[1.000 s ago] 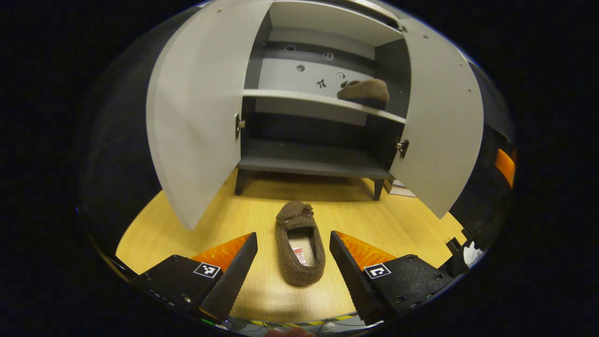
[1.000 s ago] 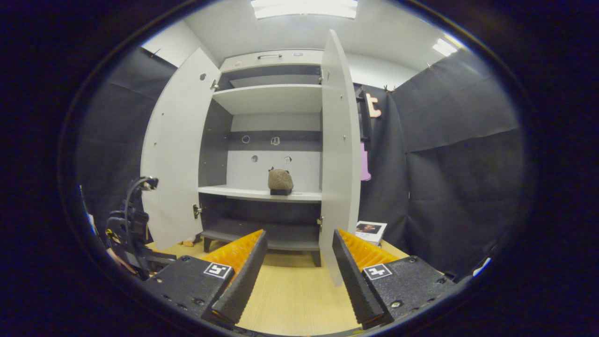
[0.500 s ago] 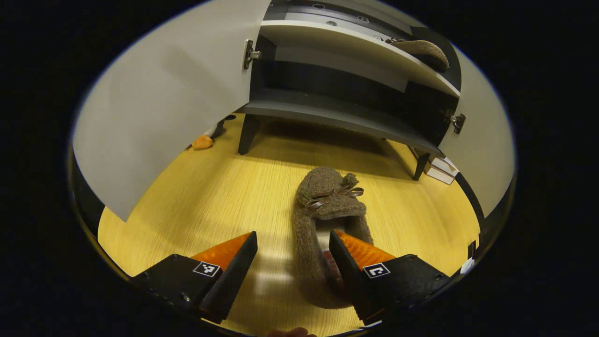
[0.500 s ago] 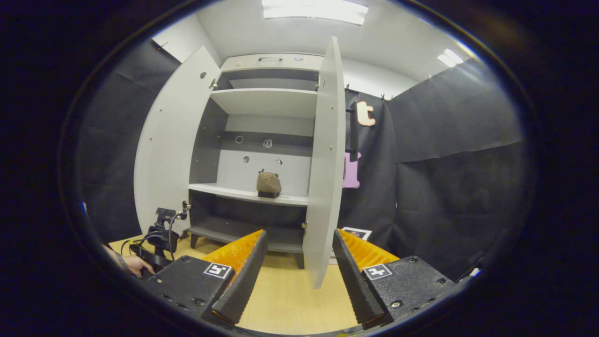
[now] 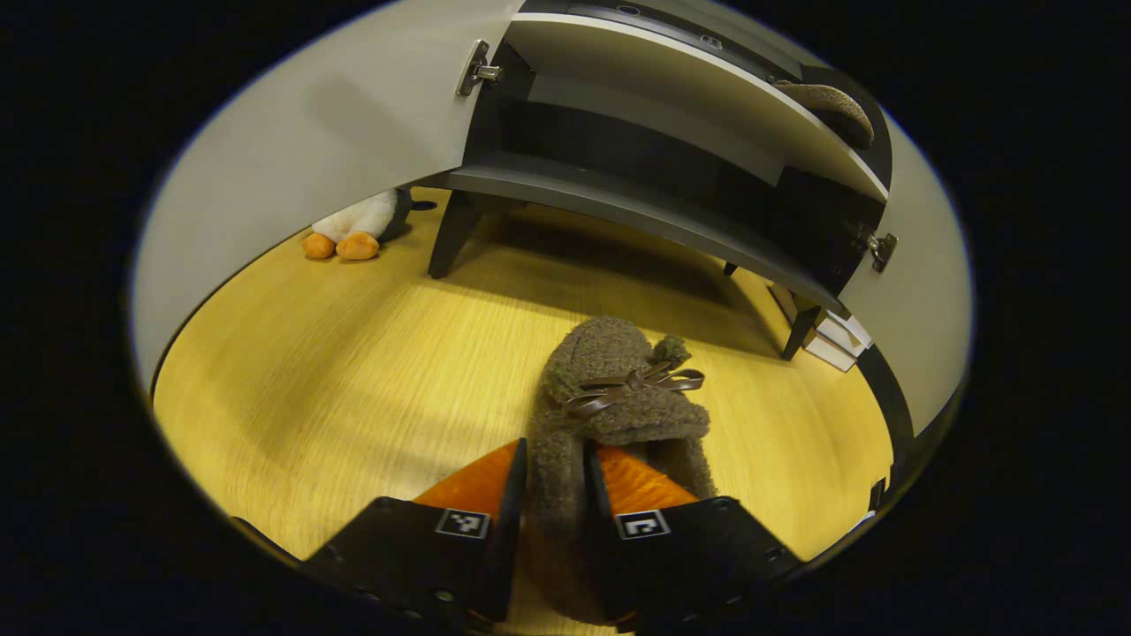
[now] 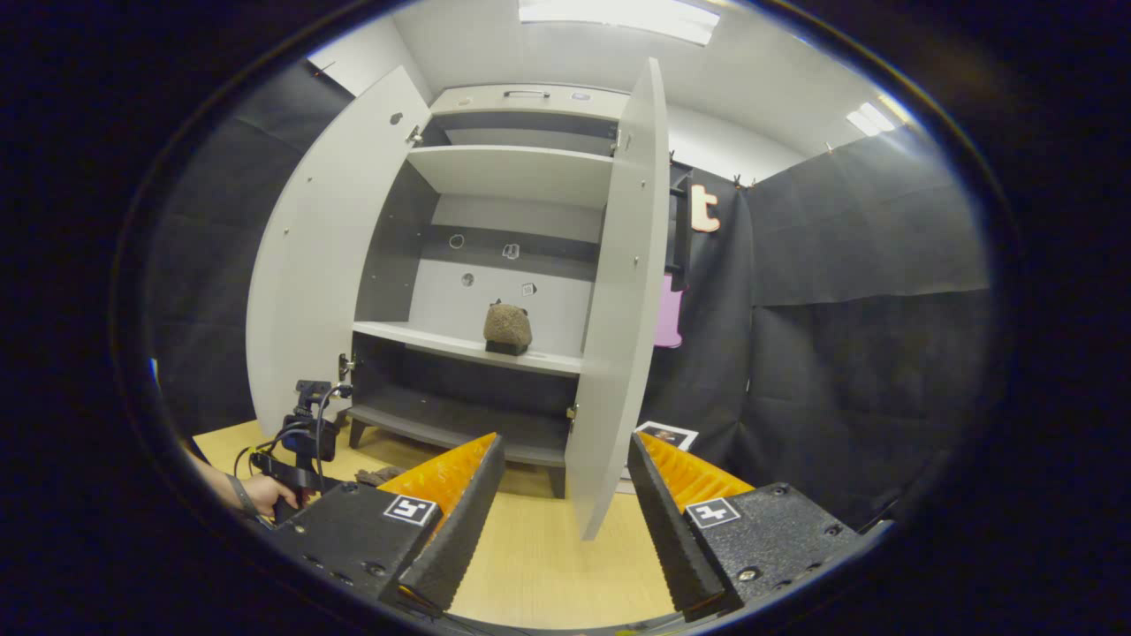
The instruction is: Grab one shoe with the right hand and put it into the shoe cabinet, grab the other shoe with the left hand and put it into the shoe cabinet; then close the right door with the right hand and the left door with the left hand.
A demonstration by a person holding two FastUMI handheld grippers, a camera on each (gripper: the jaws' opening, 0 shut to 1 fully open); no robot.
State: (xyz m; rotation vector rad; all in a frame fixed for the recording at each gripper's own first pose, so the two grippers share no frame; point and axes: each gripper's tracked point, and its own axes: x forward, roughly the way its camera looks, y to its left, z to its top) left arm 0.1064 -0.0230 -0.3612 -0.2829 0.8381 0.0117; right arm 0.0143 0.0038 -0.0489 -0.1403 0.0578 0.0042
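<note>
My left gripper (image 5: 555, 495) low over wood floor (image 5: 336, 371), fingers pinched narrow on near side wall of brown fuzzy shoe (image 5: 618, 389), one finger outside, one inside opening. Shoe rests on floor just before shoe cabinet (image 5: 636, 212), toe toward it. Other shoe (image 6: 507, 327) sits on middle shelf (image 6: 459, 346). My right gripper (image 6: 565, 521) hangs wide, holding nothing, facing edge of right door (image 6: 618, 300). Left door (image 6: 309, 274) swung open too.
</note>
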